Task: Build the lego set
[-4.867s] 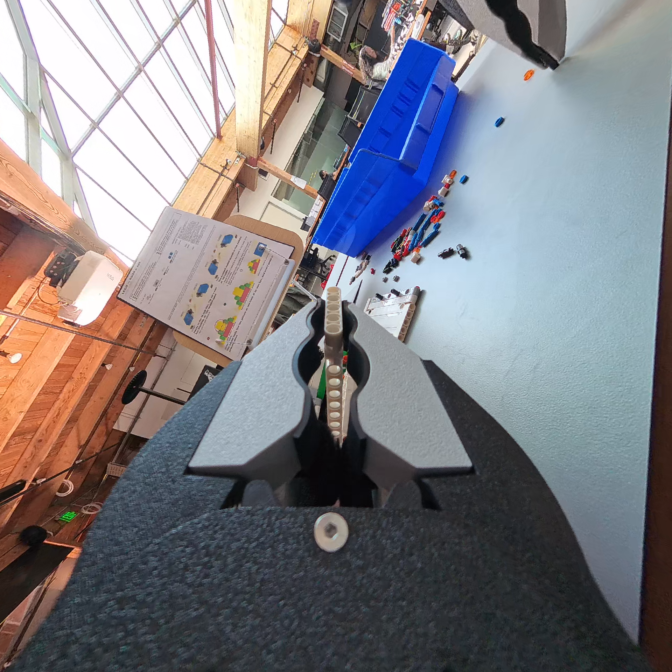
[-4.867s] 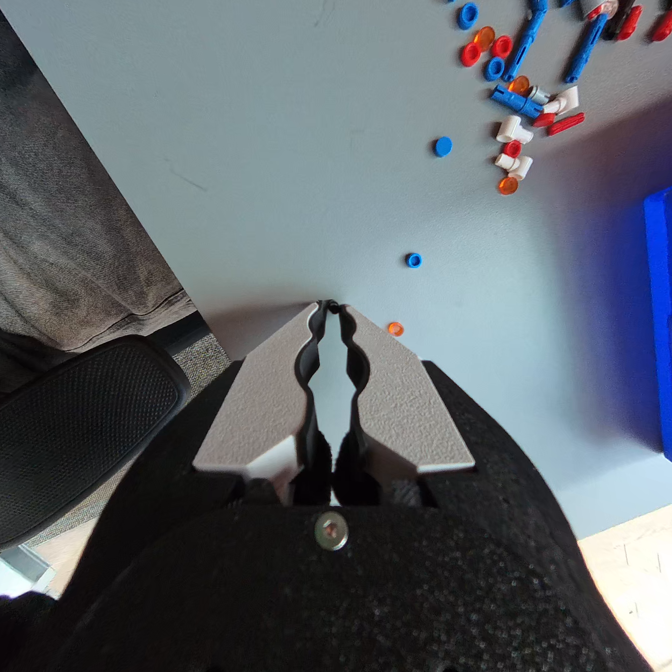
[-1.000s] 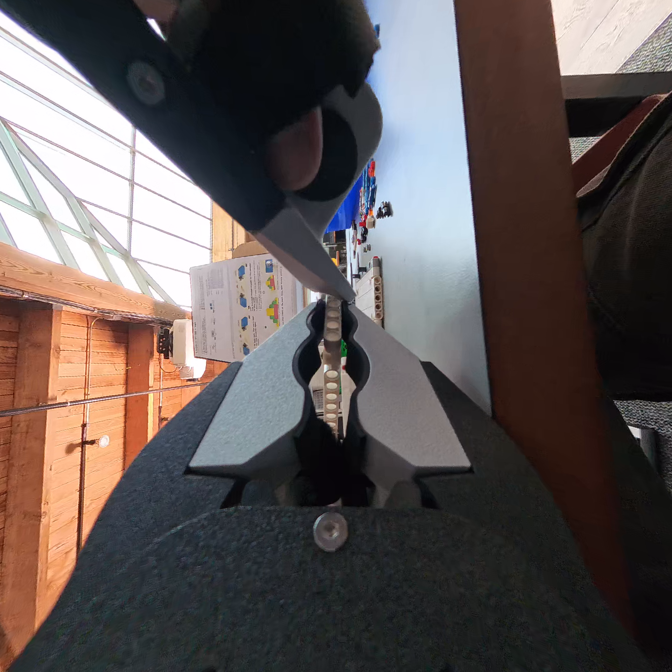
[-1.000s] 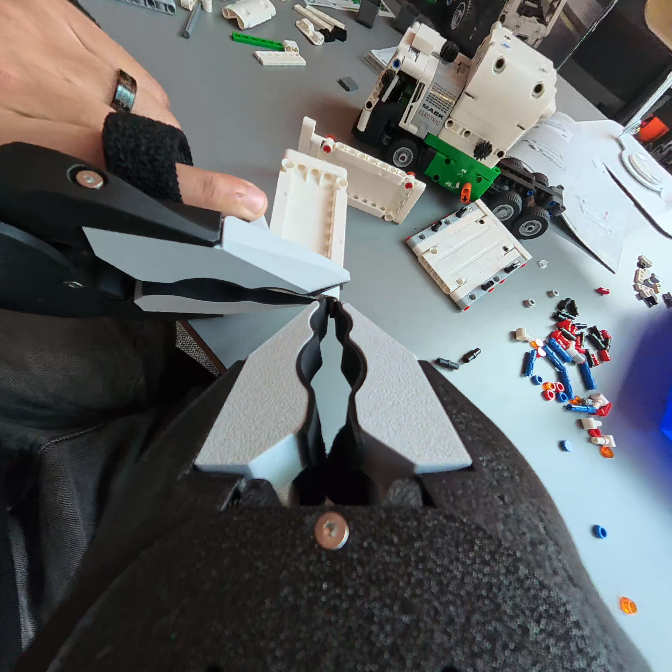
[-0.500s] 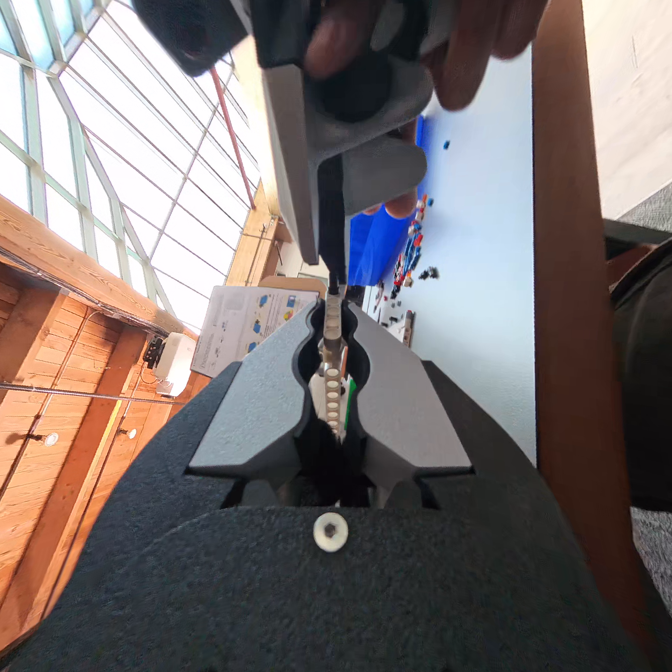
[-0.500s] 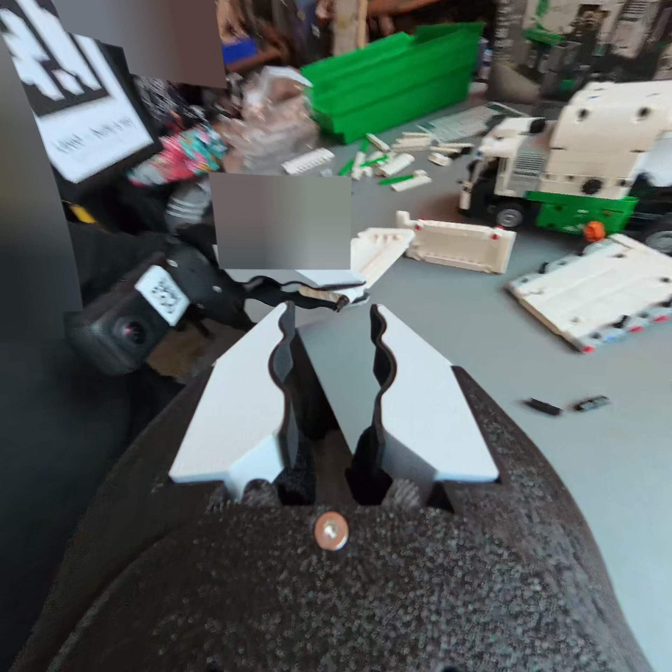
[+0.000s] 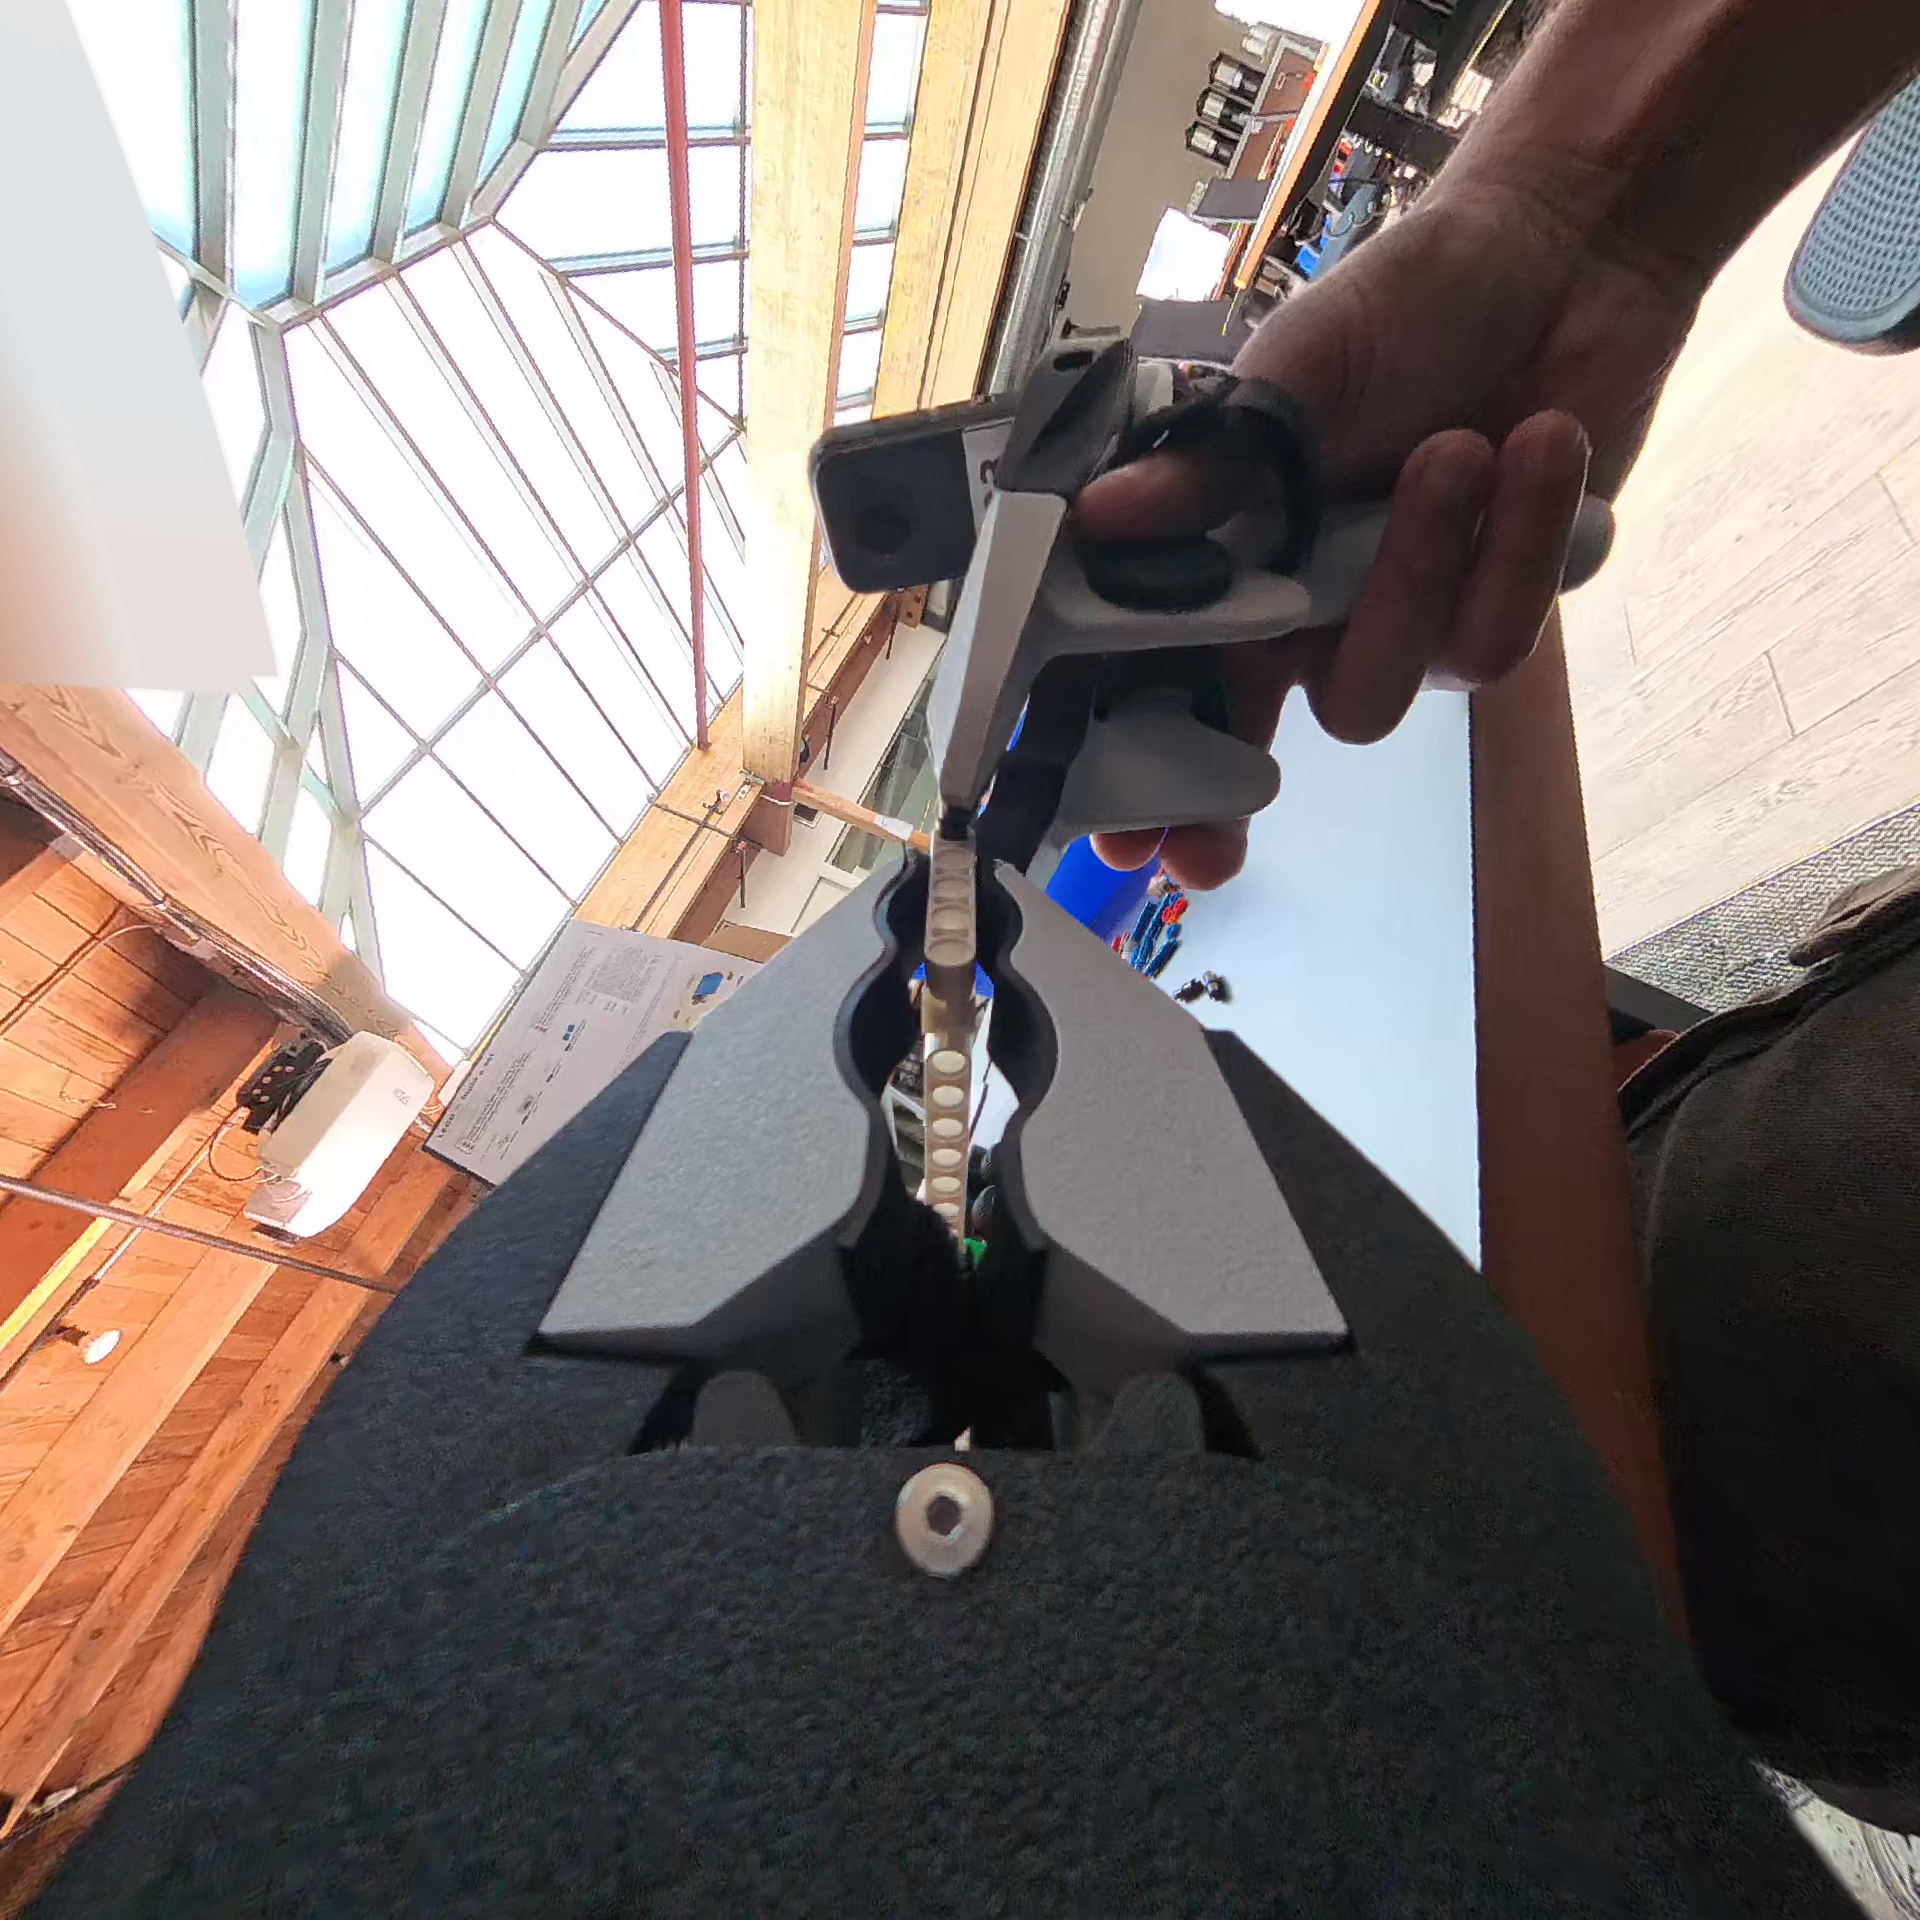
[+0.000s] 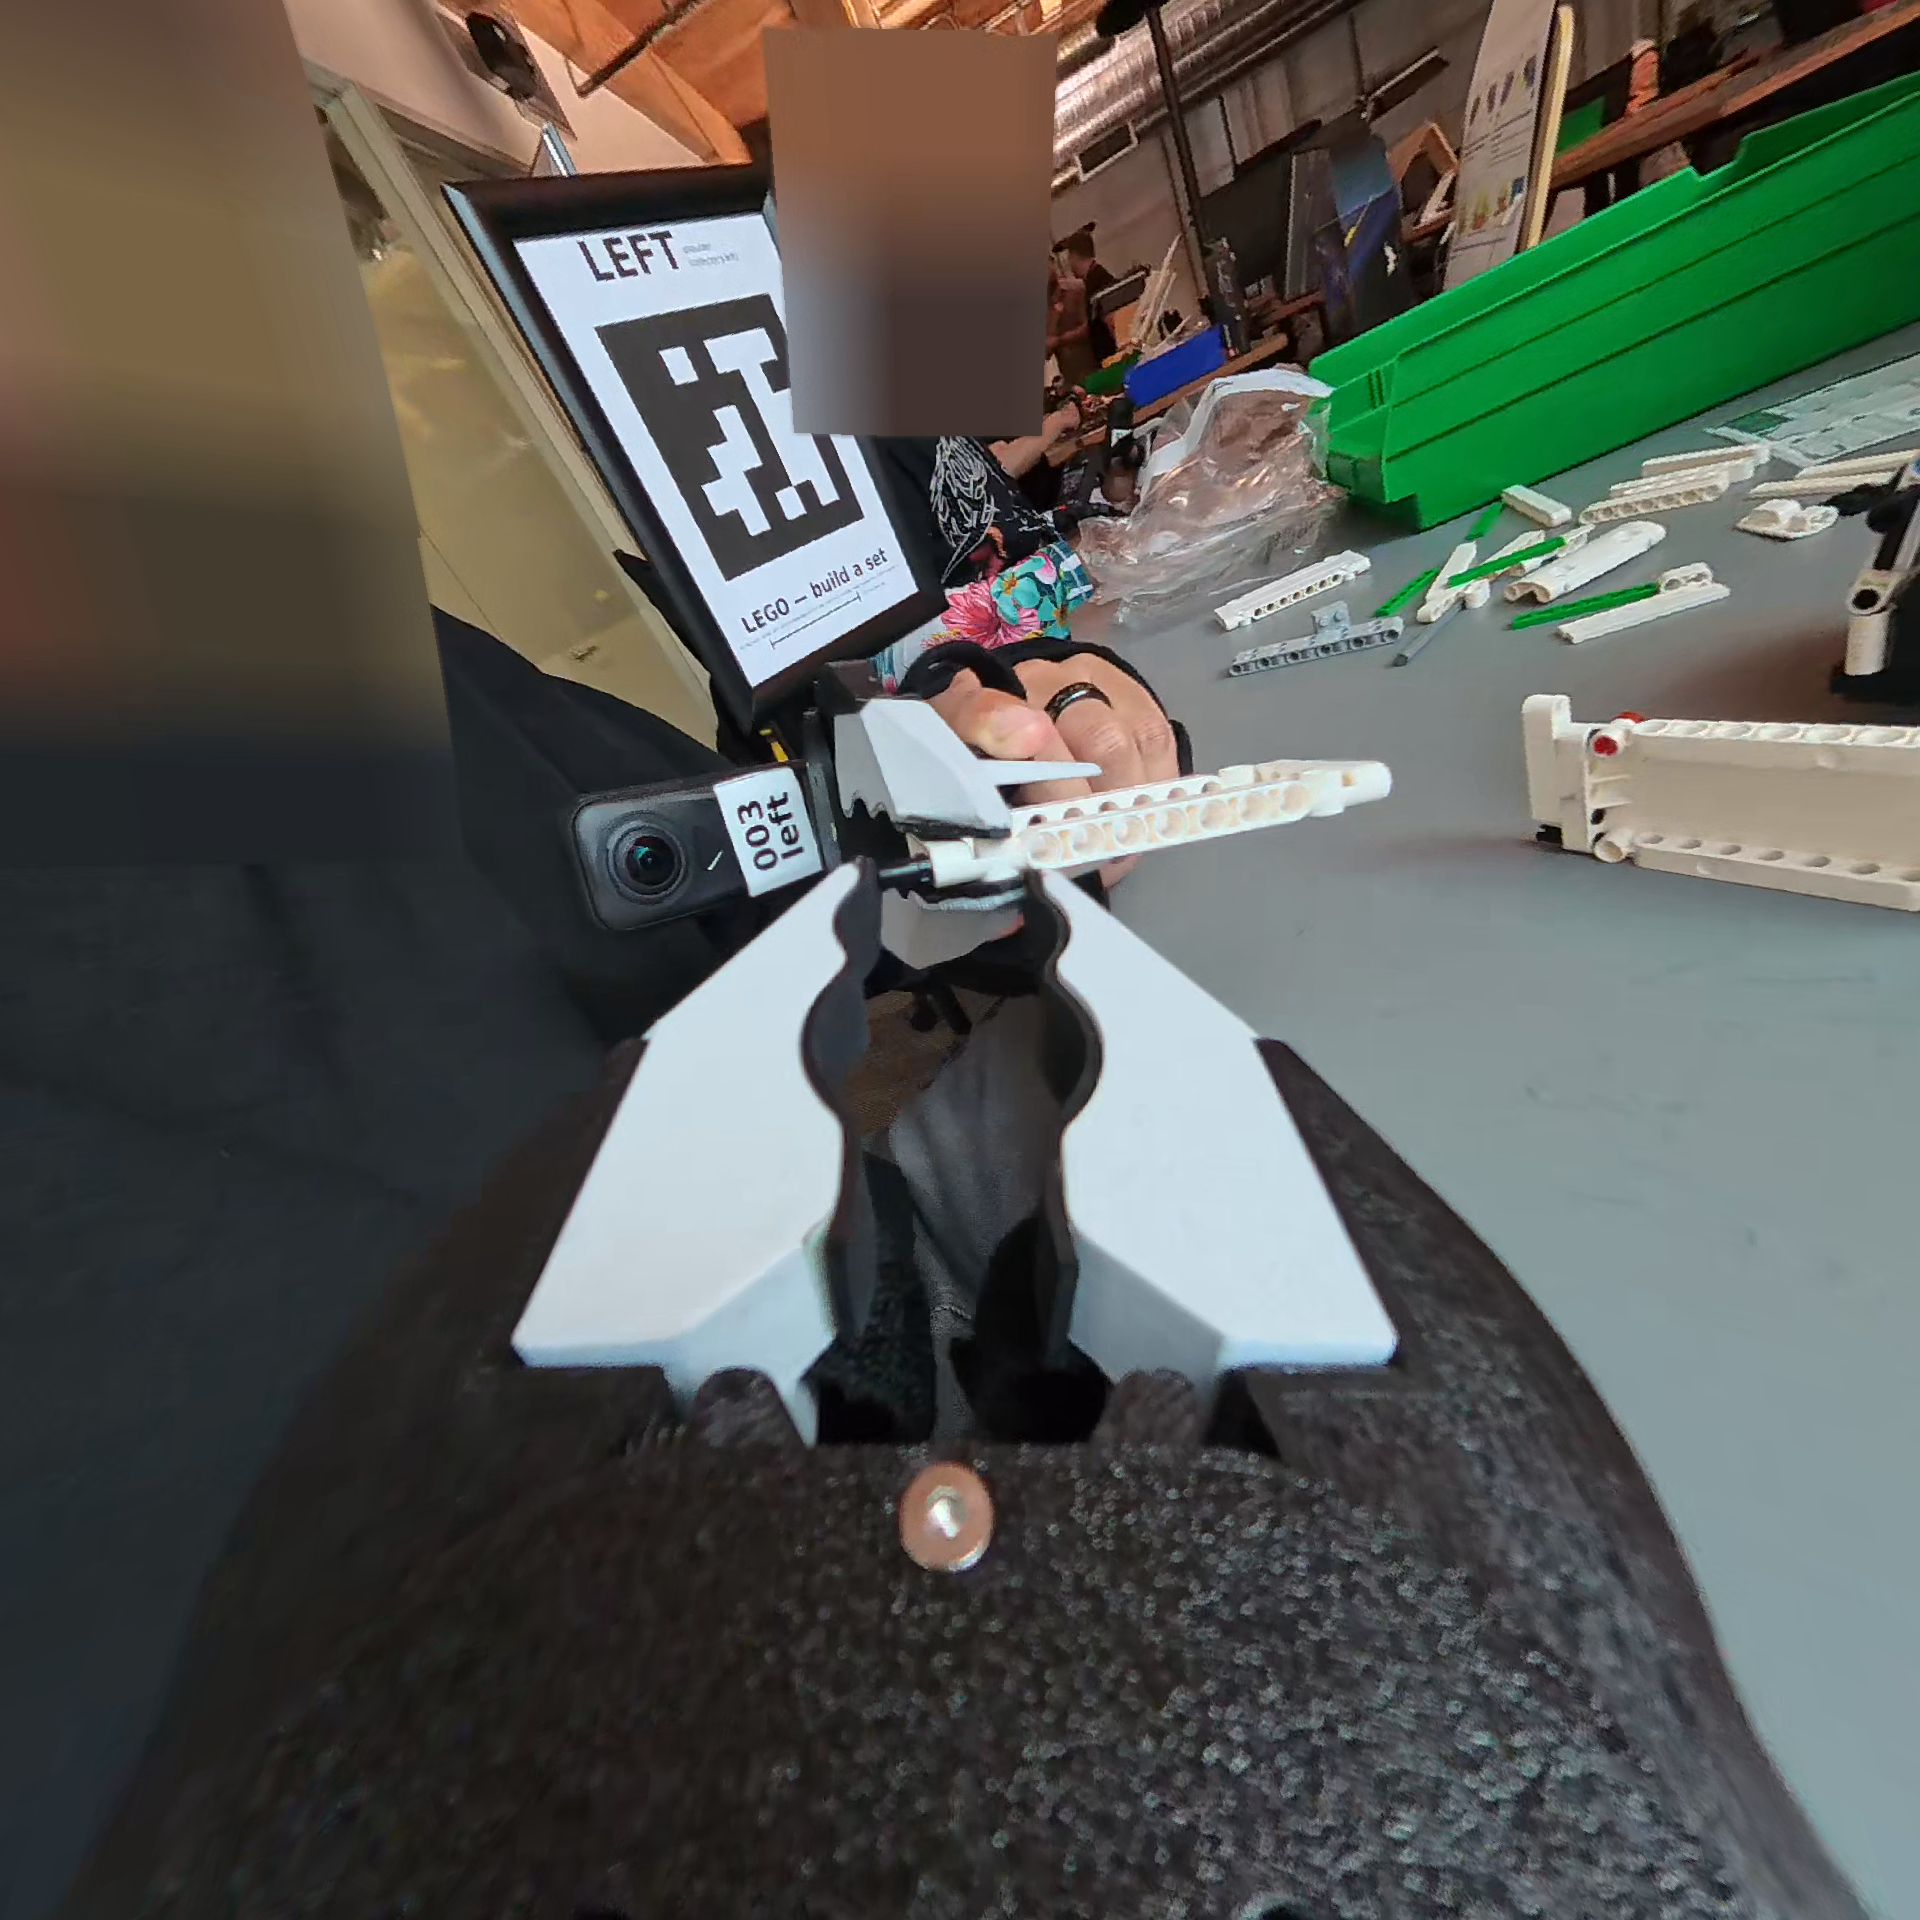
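Observation:
My left gripper [image 7: 951, 871] is shut on a white holed beam [image 7: 951, 935] that stands on edge between its pads. The right wrist view shows this gripper [image 8: 935, 795] from the front, with the beam [image 8: 1174, 816] sticking out to the right. A short black pin [image 8: 900, 876] juts from the beam's near end. My right gripper [image 8: 951, 873] is open, its fingertips on either side of that pin and not pressing on it. In the left wrist view the right gripper [image 7: 992, 821] hangs from above, one fingertip [image 7: 954, 800] right at the pin [image 7: 951, 828].
A grey table [image 8: 1455, 1039] carries a white panel [image 8: 1714, 810], loose white and green beams [image 8: 1288, 587], a crumpled plastic bag [image 8: 1216, 488] and green bins [image 8: 1610, 343]. A blue bin [image 7: 1091, 883] and small coloured parts [image 7: 1155, 923] lie farther off. The table's wooden edge [image 7: 1538, 935] is close by. Less than 4 cm separates the two grippers' tips.
My right gripper was shut on the black pin at the beam's end, then opened and swung round to face the left gripper. The pin stays in the beam. The left grasp is unchanged.

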### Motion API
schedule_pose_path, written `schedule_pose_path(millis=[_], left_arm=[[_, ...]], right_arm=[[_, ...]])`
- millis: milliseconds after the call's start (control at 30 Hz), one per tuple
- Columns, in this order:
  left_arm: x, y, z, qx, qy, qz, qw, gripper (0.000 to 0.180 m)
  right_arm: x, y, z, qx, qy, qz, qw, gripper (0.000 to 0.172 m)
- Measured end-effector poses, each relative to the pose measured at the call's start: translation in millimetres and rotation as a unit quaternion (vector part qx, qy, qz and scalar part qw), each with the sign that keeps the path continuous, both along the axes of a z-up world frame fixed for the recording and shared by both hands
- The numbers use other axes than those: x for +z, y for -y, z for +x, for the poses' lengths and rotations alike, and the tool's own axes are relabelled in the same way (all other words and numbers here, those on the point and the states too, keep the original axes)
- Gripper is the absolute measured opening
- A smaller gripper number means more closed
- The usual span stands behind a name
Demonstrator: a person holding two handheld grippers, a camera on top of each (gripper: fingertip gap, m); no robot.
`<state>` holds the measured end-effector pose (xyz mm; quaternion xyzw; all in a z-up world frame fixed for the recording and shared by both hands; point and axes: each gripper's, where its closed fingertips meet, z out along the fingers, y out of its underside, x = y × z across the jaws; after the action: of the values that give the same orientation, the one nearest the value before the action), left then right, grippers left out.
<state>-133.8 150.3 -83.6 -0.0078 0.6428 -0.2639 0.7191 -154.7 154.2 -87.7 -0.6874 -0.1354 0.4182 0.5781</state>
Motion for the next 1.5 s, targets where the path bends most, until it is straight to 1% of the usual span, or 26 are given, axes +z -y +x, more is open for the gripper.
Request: schedule_pose_path(millis=[200, 267, 333, 400, 433, 467, 500, 567, 600, 633, 667, 700, 733, 800, 867, 1100, 1267, 1300, 1400, 1467, 1500], left_arm=[[1.6, 5.2, -3.5, -0.009, 0.005, -0.005, 1.000, 0.006], [-0.1, 5.9, -2.2, -0.007, 0.000, -0.005, 1.000, 0.006], [-2.6, 3.6, 2.1, -0.002, -0.015, -0.010, 1.000, 0.005], [-6.6, -1.8, 8.6, 0.000, -0.054, -0.033, 0.998, 0.006], [-6.3, -6.9, 11.6, 0.005, -0.066, -0.049, 0.997, 0.006], [-5.0, -11.9, 13.9, 0.010, -0.072, -0.063, 0.995, 0.006], [-5.3, -15.9, 16.2, 0.016, -0.078, -0.071, 0.994, 0.006], [-8.5, -25.5, 23.5, 0.052, -0.078, -0.065, 0.993, 0.006], [-11.2, -27.7, 26.3, 0.065, -0.078, -0.055, 0.993, 0.006], [-13.5, -27.4, 27.6, 0.071, -0.078, -0.046, 0.993, 0.006], [-14.0, -26.8, 27.9, 0.076, -0.071, -0.037, 0.994, 0.006], [-14.5, -26.3, 27.9, 0.080, -0.067, -0.030, 0.994, 0.006], [-15.8, -26.5, 28.2, 0.085, -0.065, -0.023, 0.994, 0.006], [-17.4, -26.1, 28.5, 0.091, -0.061, -0.013, 0.994, 0.006], [-17.9, -27.3, 29.6, 0.093, -0.066, -0.019, 0.993, 0.006], [-18.2, -31.5, 32.3, 0.099, -0.077, -0.037, 0.991, 0.006], [-20.3, -33.7, 33.8, 0.101, -0.084, -0.038, 0.991, 0.006], [-18.7, -32.3, 32.7, 0.094, -0.082, -0.044, 0.991, 0.006], [-16.7, -29.3, 29.9, 0.070, -0.092, -0.065, 0.991, 0.006], [-16.4, -28.8, 29.2, 0.069, -0.088, -0.061, 0.992, 0.006], [-16.7, -27.7, 28.8, 0.069, -0.084, -0.056, 0.992, 0.006]], right_arm=[[0.8, 3.6, -3.0, 0.005, 0.010, 0.018, 1.000, 0.023], [-0.6, 5.0, -2.4, 0.008, -0.001, 0.015, 1.000, 0.022], [-2.0, 3.4, 1.1, -0.004, 0.004, 0.006, 1.000, 0.023], [-6.0, -0.4, 9.8, -0.033, 0.021, -0.021, 0.999, 0.024], [-8.1, -0.7, 16.1, -0.052, 0.042, -0.027, 0.997, 0.029], [-9.7, -0.2, 22.7, -0.074, 0.064, -0.033, 0.995, 0.039], [-7.8, -0.3, 28.5, -0.095, 0.070, -0.037, 0.992, 0.040], [1.9, -1.8, 28.1, -0.109, 0.043, -0.039, 0.992, 0.051], [2.2, -6.6, 28.4, -0.126, 0.032, -0.048, 0.990, 0.052], [-3.1, -13.8, 33.6, -0.159, 0.035, -0.065, 0.984, 0.044], [-3.5, -17.8, 35.0, -0.178, 0.034, -0.060, 0.982, 0.035], [-0.6, -19.3, 33.3, -0.185, 0.027, -0.045, 0.981, 0.032], [-1.1, -20.7, 33.7, -0.195, 0.032, -0.041, 0.979, 0.025], [-7.0, -23.2, 34.8, -0.215, 0.074, -0.044, 0.973, 0.017], [-9.0, -24.3, 36.8, -0.234, 0.111, -0.042, 0.965, 0.012], [-8.9, -25.2, 40.1, -0.264, 0.162, -0.039, 0.950, 0.010], [-11.9, -26.1, 43.6, -0.280, 0.190, -0.044, 0.940, 0.004], [-9.9, -25.3, 46.2, -0.286, 0.189, -0.042, 0.938, 0.003], [-5.9, -22.9, 45.2, -0.271, 0.153, -0.052, 0.949, 0.003], [-5.7, -22.4, 46.1, -0.273, 0.145, -0.056, 0.949, 0.003], [-6.6, -22.5, 49.7, -0.285, 0.146, -0.062, 0.945, 0.003]])
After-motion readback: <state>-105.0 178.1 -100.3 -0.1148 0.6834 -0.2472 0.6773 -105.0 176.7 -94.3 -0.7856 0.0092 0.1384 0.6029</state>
